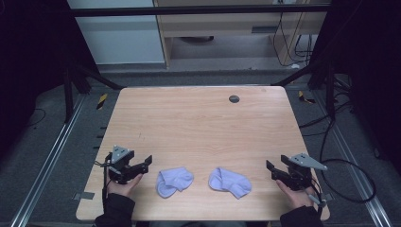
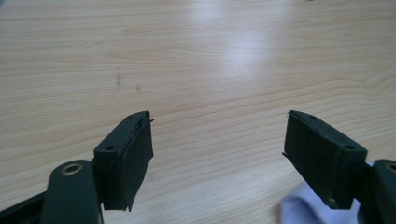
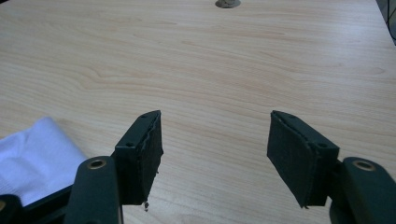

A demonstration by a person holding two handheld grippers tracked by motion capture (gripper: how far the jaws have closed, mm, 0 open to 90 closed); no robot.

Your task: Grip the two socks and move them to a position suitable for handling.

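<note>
Nothing done yet. Left gripper [image 1: 147,161] at lower left and right gripper [image 1: 269,166] at lower right are both spread, nothing pinched. Between them, bottom centre, left sock [image 1: 174,181] and right sock [image 1: 230,182] lie untouched, apart. Beyond, table [image 1: 198,118] is bare. Grasping and pairing are judged still left.

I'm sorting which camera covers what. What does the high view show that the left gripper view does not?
High view alone: both pale socks, the left sock and the right sock, lying apart between the left gripper and the right gripper, plus the dark round insert near the table's far edge. Left gripper view alone: a close look at its own pads, wide apart over bare wood. Both share the wooden table and part of the left sock.
</note>
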